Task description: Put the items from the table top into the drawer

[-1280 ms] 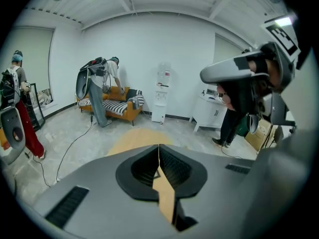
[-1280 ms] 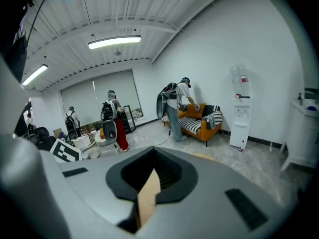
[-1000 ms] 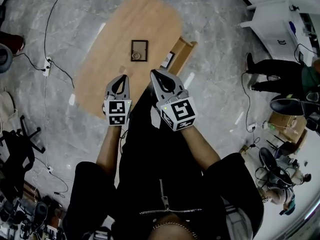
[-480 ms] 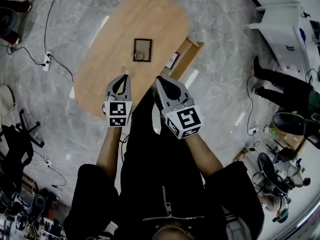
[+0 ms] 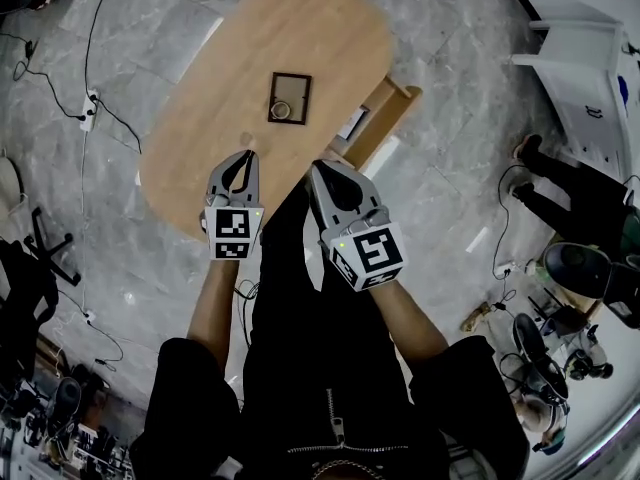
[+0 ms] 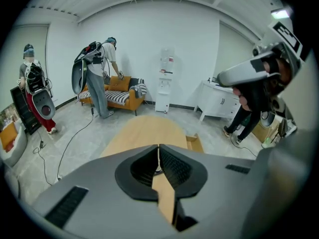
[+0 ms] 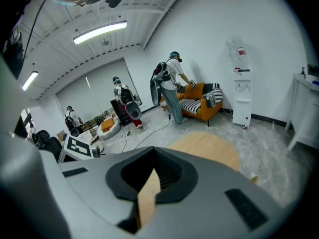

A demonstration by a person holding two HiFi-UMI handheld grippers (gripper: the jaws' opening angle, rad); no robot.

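An oval wooden table [image 5: 300, 28] carries a small dark tray [image 5: 289, 98] with a ring-shaped item [image 5: 283, 110] inside it. A tiny object [image 5: 246, 138] lies near the table's front edge. A wooden drawer [image 5: 392, 108] stands pulled out on the table's right side, with a flat item [image 5: 352, 123] in it. My left gripper [image 5: 247, 154] hovers over the front edge, shut and empty. My right gripper [image 5: 318, 168] hangs beside the table's front right corner, also shut and empty. In the left gripper view the table [image 6: 144, 131] and drawer [image 6: 194, 143] lie ahead of the shut jaws.
Cables [image 5: 100, 108] and a power strip trail across the grey floor left of the table. A white cabinet [image 5: 590, 78] and a standing person [image 5: 560, 183] are to the right. Two more people, an orange sofa [image 6: 122, 91] and a water dispenser [image 6: 164, 81] are beyond the table.
Both grippers have sunk a little toward the table's front edge, and the table now looks larger and nearer. The jaws stay shut and empty.
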